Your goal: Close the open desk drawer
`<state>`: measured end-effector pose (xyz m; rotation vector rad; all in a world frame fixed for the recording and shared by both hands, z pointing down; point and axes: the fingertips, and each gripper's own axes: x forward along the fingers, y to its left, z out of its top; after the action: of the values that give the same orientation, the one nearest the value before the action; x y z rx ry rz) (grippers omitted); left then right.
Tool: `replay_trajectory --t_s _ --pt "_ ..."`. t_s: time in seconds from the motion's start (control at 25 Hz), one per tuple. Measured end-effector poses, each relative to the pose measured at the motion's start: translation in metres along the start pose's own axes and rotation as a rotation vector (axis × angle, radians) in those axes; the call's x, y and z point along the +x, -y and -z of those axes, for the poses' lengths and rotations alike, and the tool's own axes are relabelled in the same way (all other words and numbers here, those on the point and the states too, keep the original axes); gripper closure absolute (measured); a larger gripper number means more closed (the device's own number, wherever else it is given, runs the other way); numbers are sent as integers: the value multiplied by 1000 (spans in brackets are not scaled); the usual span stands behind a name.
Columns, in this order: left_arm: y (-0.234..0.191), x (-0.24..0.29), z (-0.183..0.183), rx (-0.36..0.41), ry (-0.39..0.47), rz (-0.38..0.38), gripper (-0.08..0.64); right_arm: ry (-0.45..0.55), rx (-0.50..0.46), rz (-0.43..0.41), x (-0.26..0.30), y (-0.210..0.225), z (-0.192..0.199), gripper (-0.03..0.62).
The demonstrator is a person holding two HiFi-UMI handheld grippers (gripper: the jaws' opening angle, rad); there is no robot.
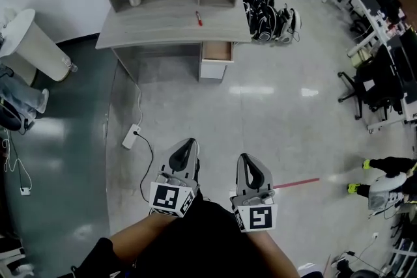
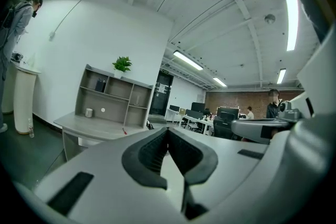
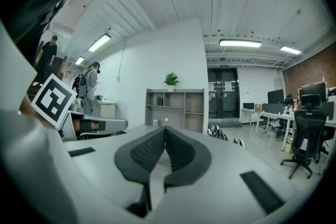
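A grey desk [image 1: 163, 26] with a shelf unit on top stands far ahead against the wall. Its drawer [image 1: 215, 52] is pulled out under the desk's right end, showing a brown inside. My left gripper [image 1: 186, 146] and right gripper [image 1: 248, 163] are held side by side near my body, well short of the desk, both shut and empty. In the left gripper view the desk [image 2: 89, 126] lies beyond the closed jaws; the right gripper view shows the shelf unit [image 3: 176, 107] straight ahead.
A red pen [image 1: 199, 18] lies on the desk top. A power strip [image 1: 131, 137] with a cable lies on the floor at left. Several black bags [image 1: 264, 6] sit right of the desk. Office chairs [image 1: 368, 84] and desks line the right side. A white bin [image 1: 36, 45] stands at left.
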<state>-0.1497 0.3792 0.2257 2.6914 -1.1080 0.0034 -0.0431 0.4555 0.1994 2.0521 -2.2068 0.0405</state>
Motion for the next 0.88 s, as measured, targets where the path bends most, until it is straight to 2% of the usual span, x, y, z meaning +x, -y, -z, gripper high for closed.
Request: replay_trajectory --t_s 0.32,0.48,0.72,0.88 --pt "-53 90 5 -23 -88 25 546 -49 -7 -14 122 32 -6 575" --pt "-80 129 -7 -24 -87 35 546 -63 20 -11 177 48 -12 575" --pt "-122 180 -25 -23 -70 54 546 -107 85 46 235 80 -7 575" --pt "-152 200 -20 -37 -84 41 546 -78 113 33 260 83 -10 575"
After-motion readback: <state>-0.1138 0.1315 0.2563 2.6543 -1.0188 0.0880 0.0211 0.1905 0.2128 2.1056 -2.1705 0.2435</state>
